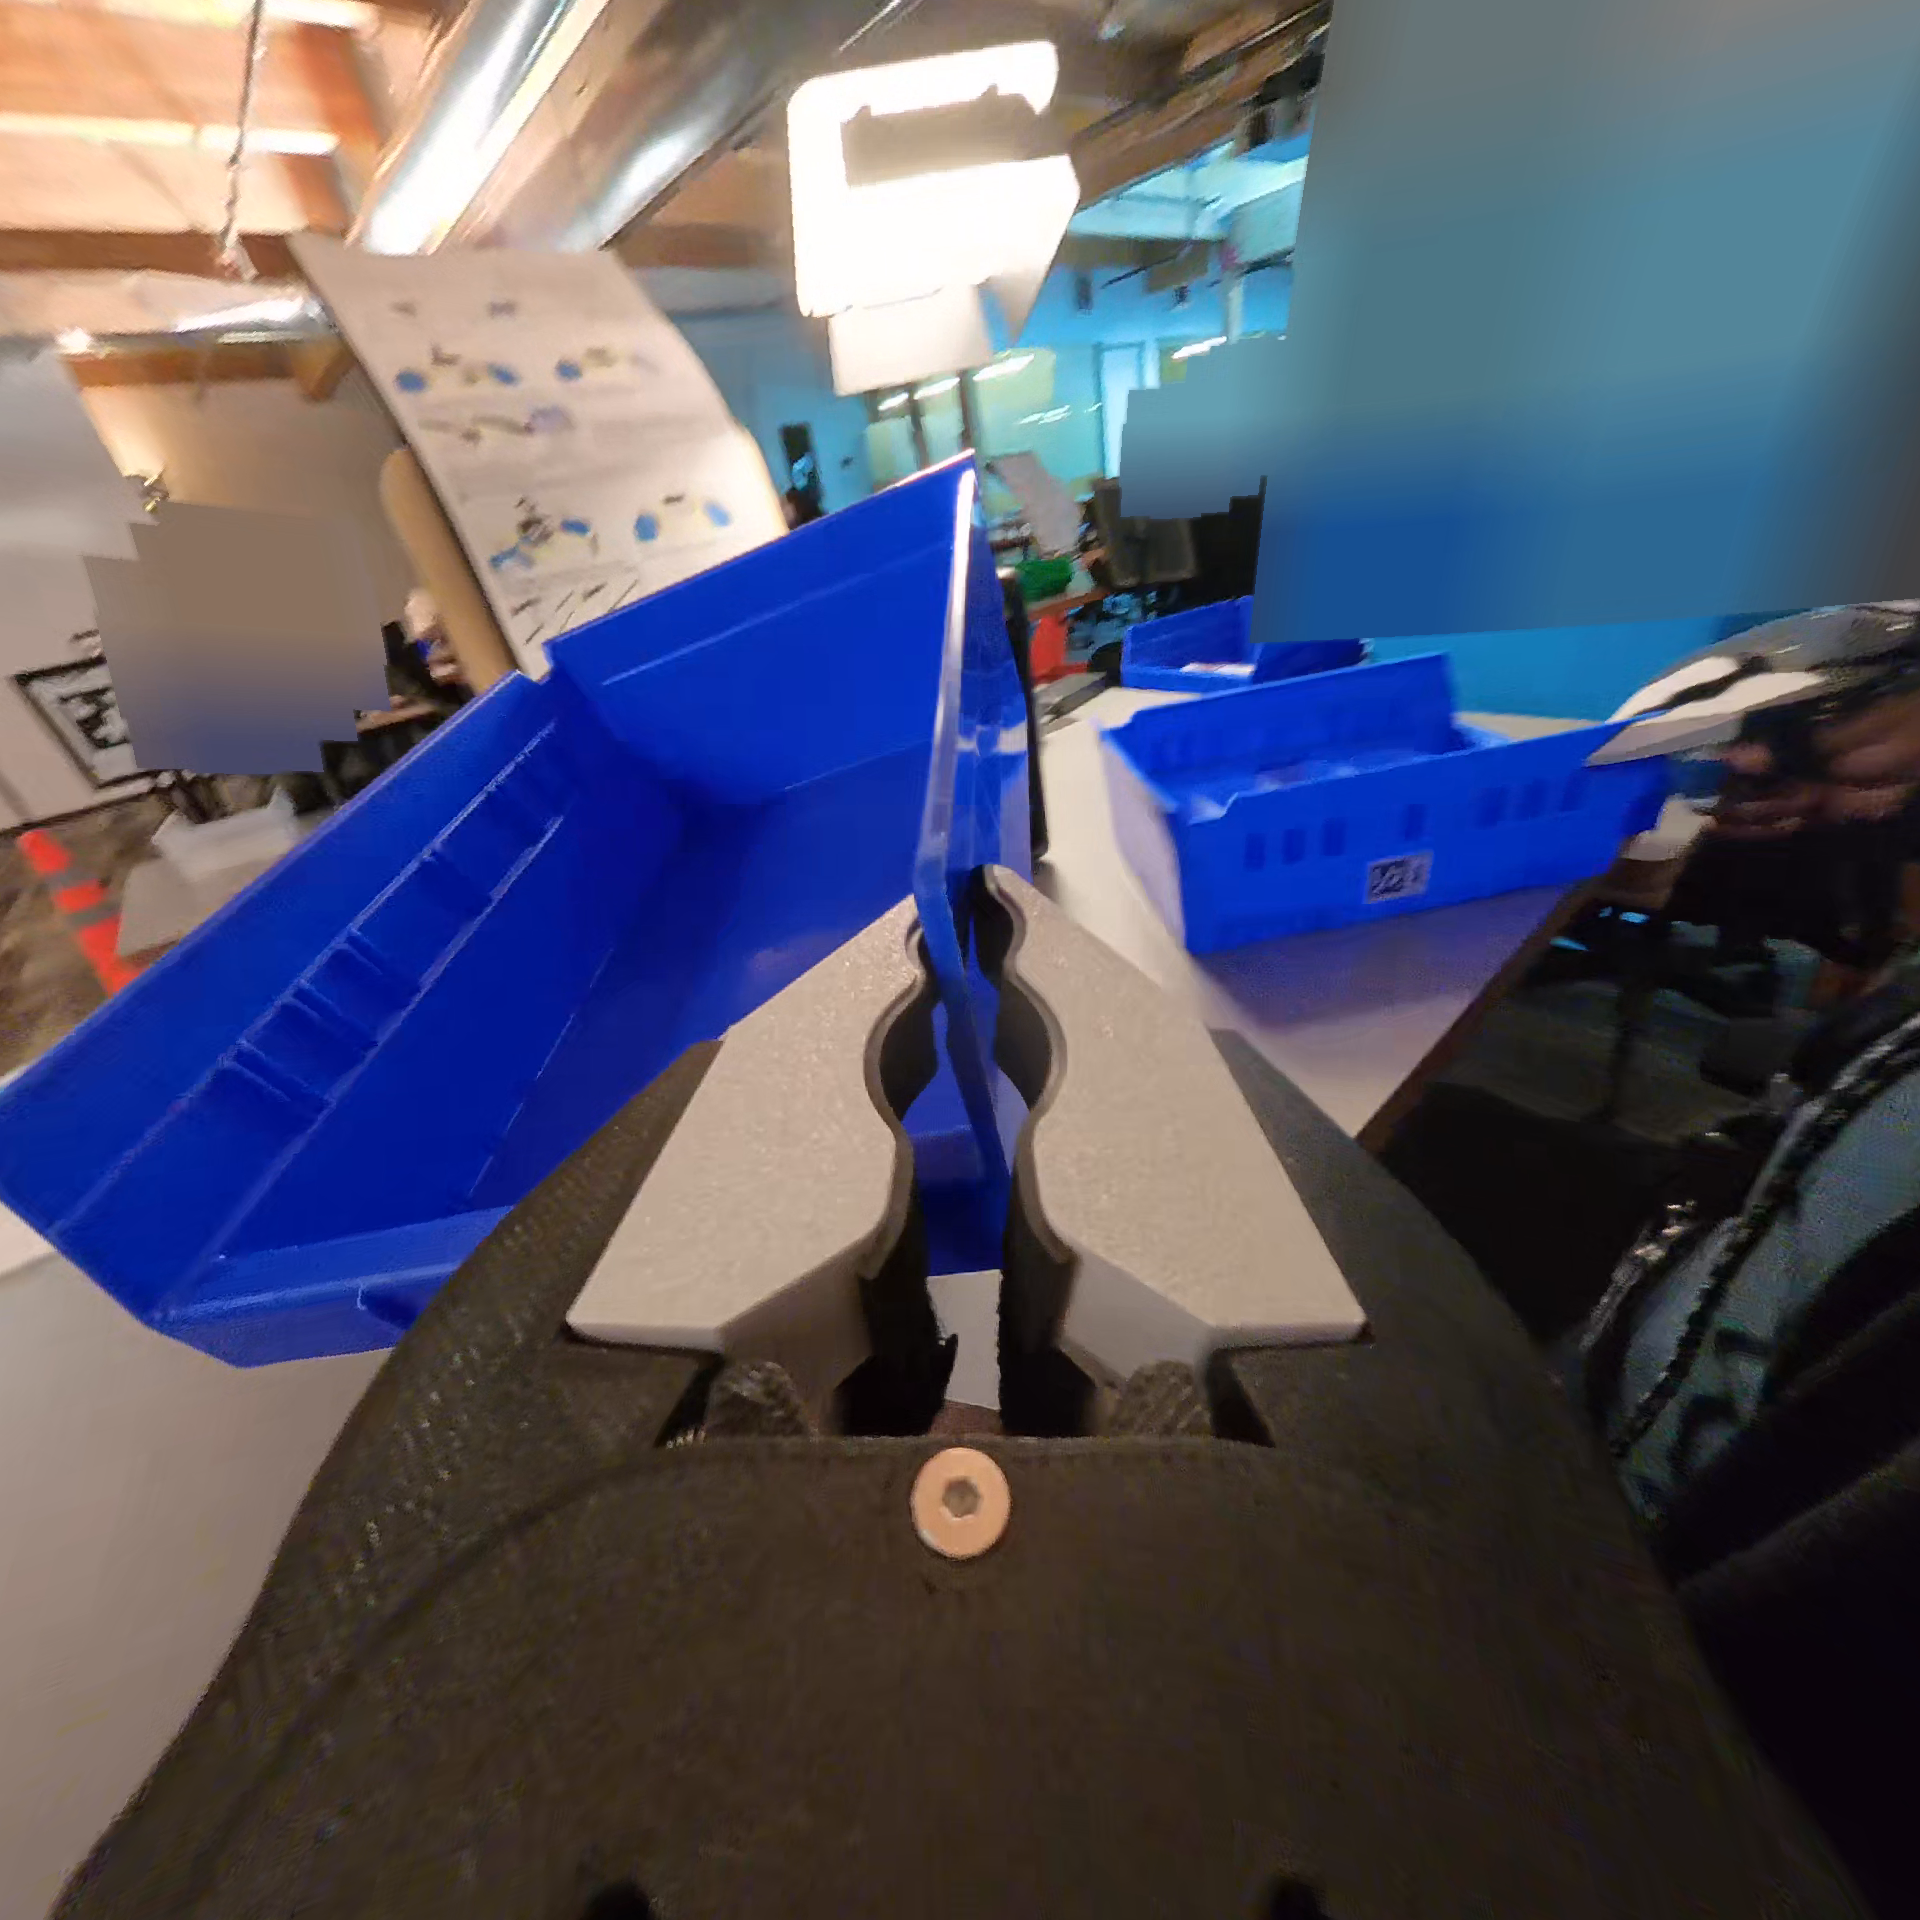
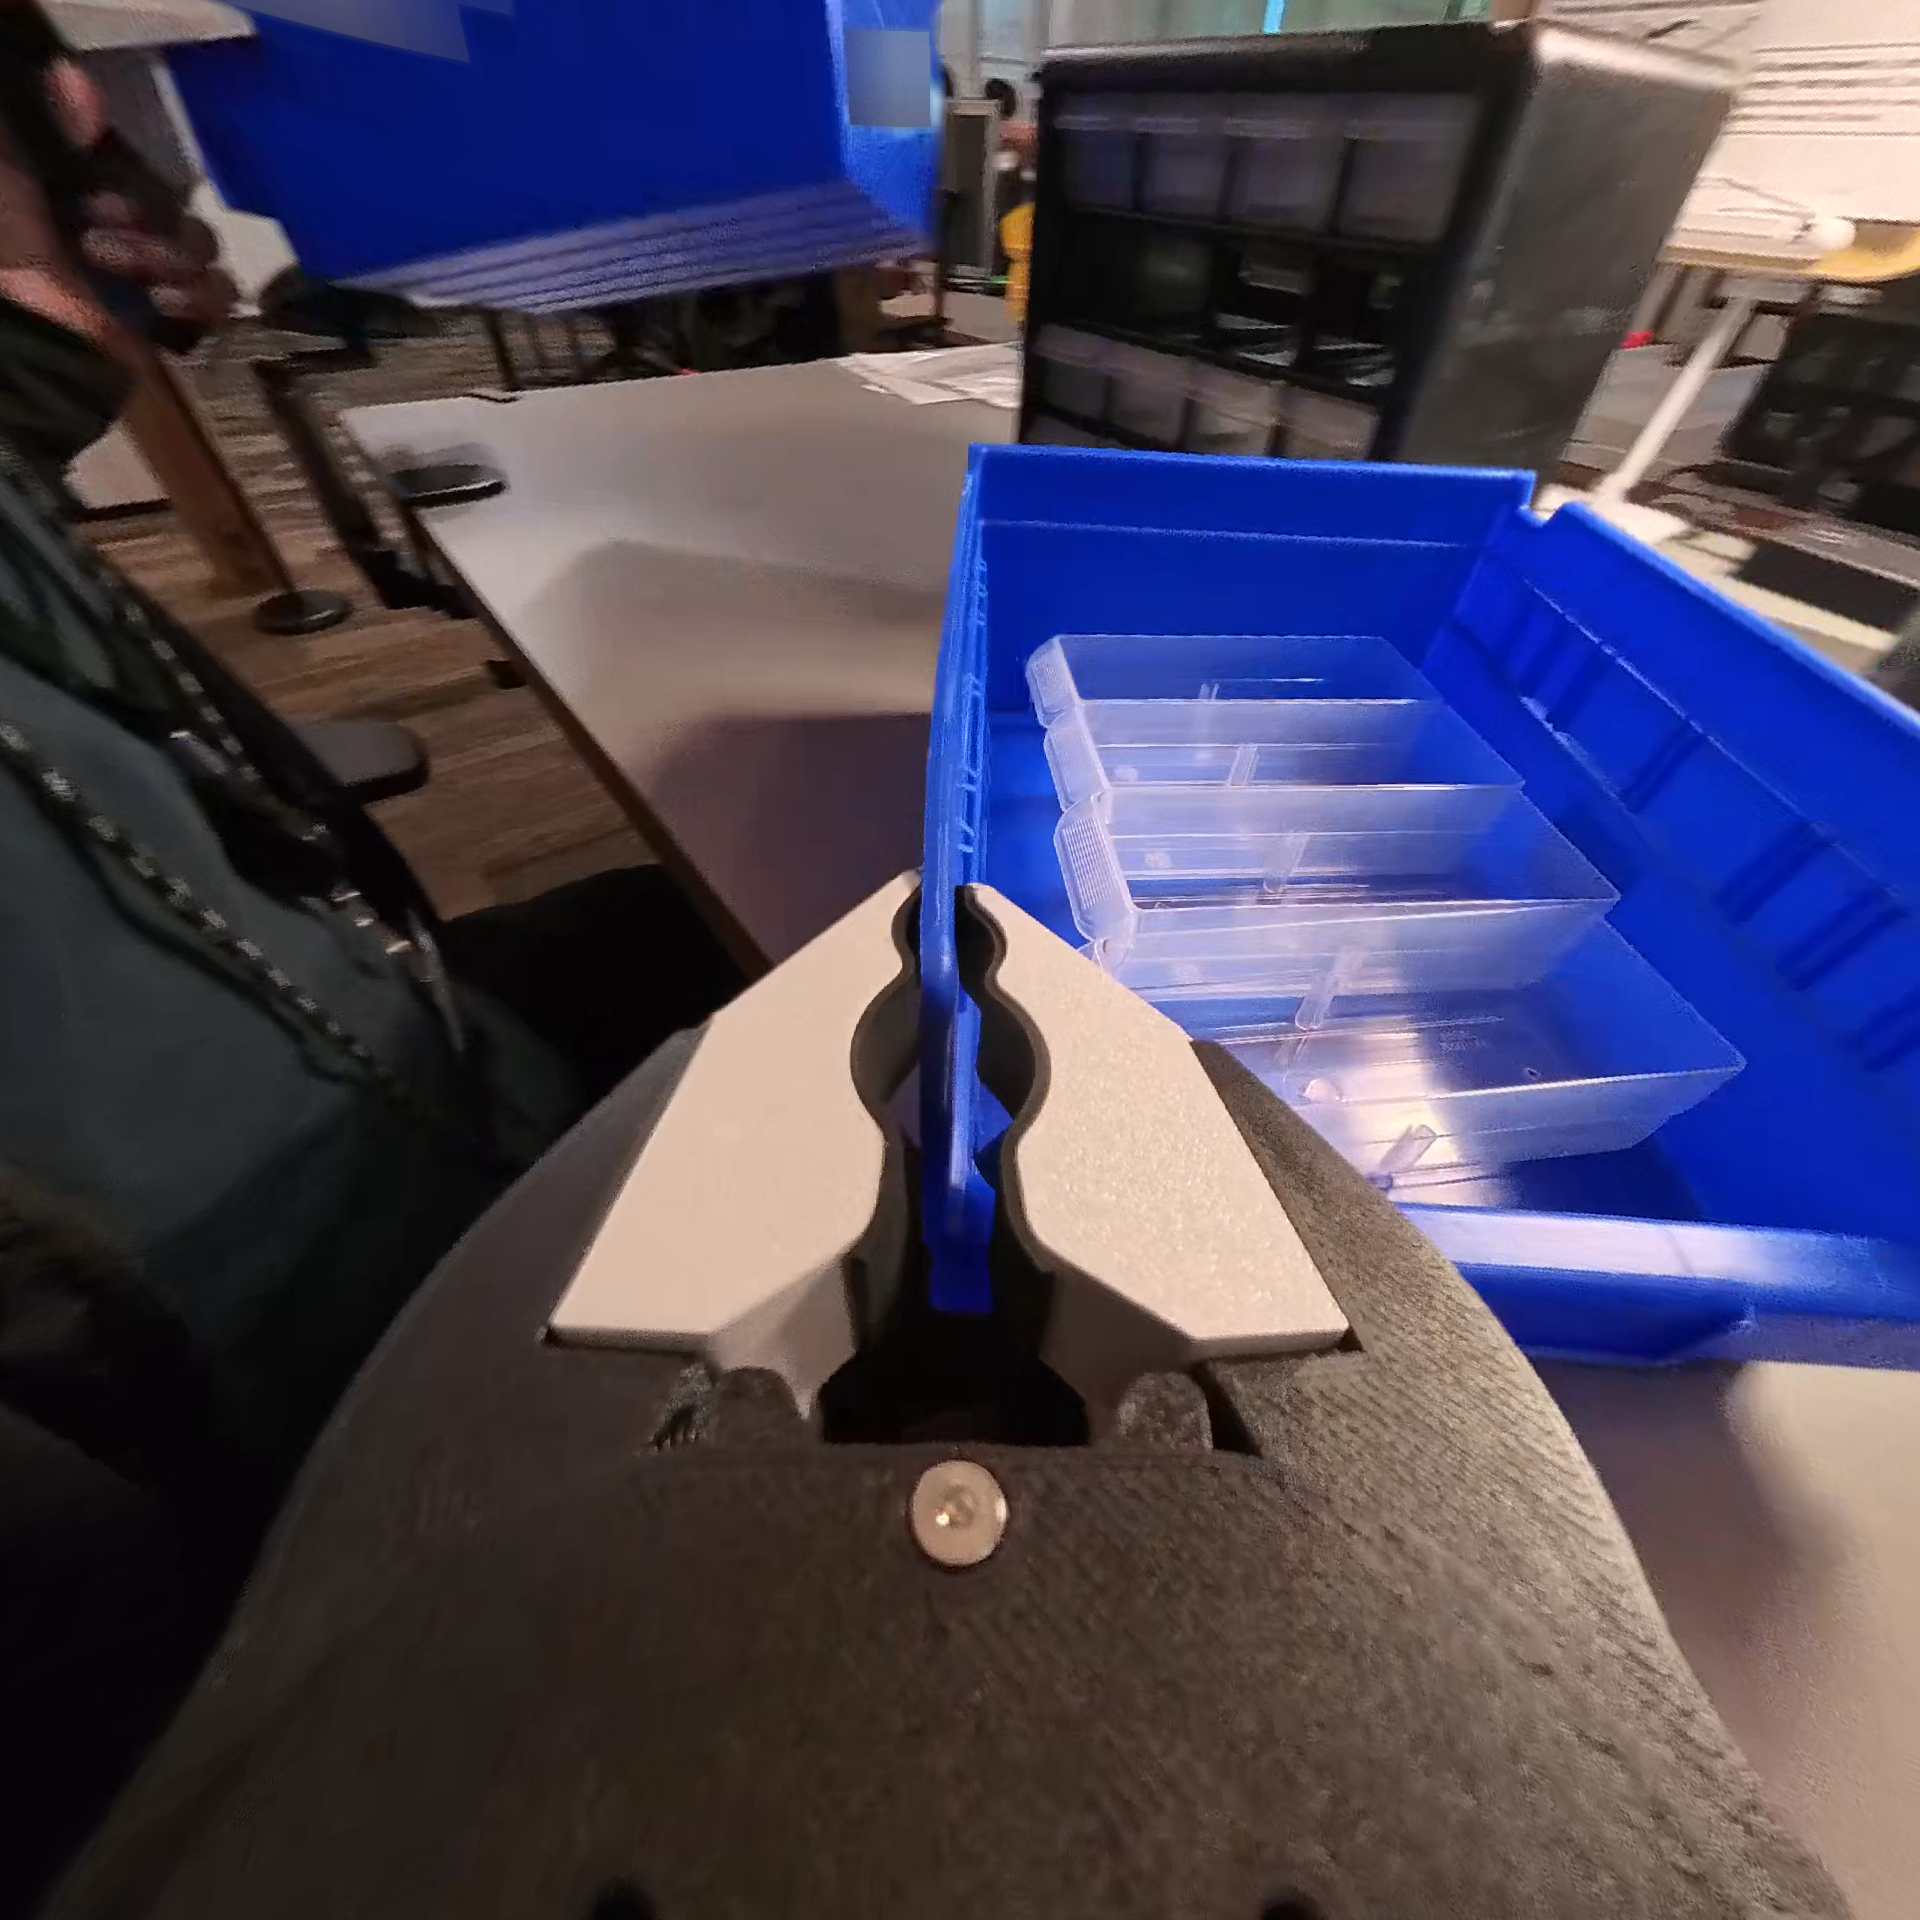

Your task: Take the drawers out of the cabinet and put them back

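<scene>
My left gripper [image 1: 961,894] is shut on the thin side wall of an empty blue bin [image 1: 416,987], which hangs tilted above the table. This bin also shows at the top left of the right wrist view [image 2: 540,156]. My right gripper [image 2: 940,904] is shut on the left wall of a second blue bin [image 2: 1247,499] standing on the table; it also shows in the left wrist view [image 1: 1351,821]. Several clear plastic drawers [image 2: 1330,831] lie side by side in it. The black cabinet [image 2: 1278,239] stands behind it, with some slots empty.
The grey table [image 2: 675,582] has its edge at the left, next to a person's dark sleeve [image 2: 156,987]. Papers [image 2: 935,374] lie by the cabinet. Another blue bin [image 1: 1184,644] stands farther back. An orange cone [image 1: 73,894] stands on the floor.
</scene>
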Demonstrator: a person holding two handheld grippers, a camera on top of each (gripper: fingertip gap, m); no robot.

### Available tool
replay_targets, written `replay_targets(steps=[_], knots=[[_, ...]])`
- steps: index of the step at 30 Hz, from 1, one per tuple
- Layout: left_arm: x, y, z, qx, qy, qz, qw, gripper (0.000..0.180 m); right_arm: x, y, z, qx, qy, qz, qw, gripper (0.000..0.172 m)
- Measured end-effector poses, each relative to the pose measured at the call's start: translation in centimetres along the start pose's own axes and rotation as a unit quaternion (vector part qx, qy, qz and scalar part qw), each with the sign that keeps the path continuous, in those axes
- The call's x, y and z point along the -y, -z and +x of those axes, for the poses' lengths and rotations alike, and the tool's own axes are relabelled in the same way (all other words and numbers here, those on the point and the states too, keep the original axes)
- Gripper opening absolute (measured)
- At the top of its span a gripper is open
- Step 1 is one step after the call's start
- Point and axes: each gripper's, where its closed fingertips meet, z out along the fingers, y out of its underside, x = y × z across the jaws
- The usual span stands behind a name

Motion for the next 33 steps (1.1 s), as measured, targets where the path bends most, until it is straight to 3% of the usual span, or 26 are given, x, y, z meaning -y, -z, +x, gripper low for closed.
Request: replay_targets(steps=[10, 18, 27, 28, 30, 33], knots=[[3.6, -3.9, 5.9, -0.108, -0.051, 0.036, 0.992, 0.001, 1.5, -5.7, -6.6, 0.163, 0.034, 0.009, 0.986, 0.004], [1.9, -8.5, 10.0, -0.162, -0.074, -0.010, 0.984, 0.005, 3.2, -12.4, -9.4, 0.198, 0.050, 0.023, 0.979, 0.008], [-1.3, -11.1, 12.9, -0.185, -0.072, -0.044, 0.979, 0.004, 8.1, -9.1, -8.0, 0.153, 0.074, 0.096, 0.981, 0.019], [-1.2, -11.2, 12.9, -0.187, -0.061, -0.037, 0.980, 0.008, 9.0, -8.7, -7.8, 0.147, 0.078, 0.107, 0.980, 0.022], [-0.4, -10.8, 12.9, -0.200, -0.033, -0.016, 0.979, 0.033, 11.0, -7.9, -7.3, 0.150, 0.084, 0.131, 0.976, 0.028], [1.5, -9.0, 11.3, -0.205, 0.008, 0.019, 0.979, 0.049, 14.0, -7.2, -6.3, 0.157, 0.099, 0.150, 0.971, 0.030]])
